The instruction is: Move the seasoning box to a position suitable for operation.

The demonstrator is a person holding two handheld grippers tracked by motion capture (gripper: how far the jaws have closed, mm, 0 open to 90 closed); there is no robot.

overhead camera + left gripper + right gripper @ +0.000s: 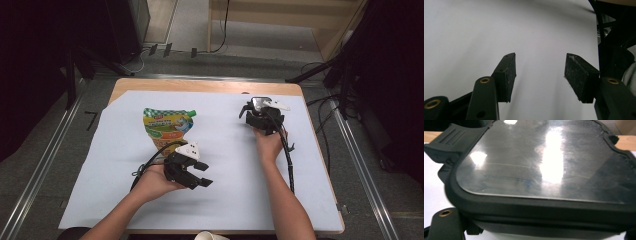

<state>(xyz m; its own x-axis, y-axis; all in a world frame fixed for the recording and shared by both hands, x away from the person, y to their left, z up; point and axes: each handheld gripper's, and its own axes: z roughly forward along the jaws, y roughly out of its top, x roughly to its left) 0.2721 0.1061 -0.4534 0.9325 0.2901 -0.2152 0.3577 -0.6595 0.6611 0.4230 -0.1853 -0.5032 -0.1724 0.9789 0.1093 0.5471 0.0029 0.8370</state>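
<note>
A printed green and orange pouch [167, 125] lies flat on the white sheet [100, 175], left of centre. Just in front of it, a hand holds my left gripper [205, 175], which points right with its jaws apart. Between its pads [506, 75] there is only white sheet. At the back right, my right gripper [259, 107] points away from the person. A small black-rimmed case with a glossy clear top [539, 165] sits between its jaws, close to the camera, and glints [260, 104] from above. The pads themselves are hidden under it.
The wooden table [200, 86] shows as a strip along the far edge of the sheet. A white cup rim [210, 236] pokes in at the front edge. Cables trail from both grippers. Dark stands and rails flank the table.
</note>
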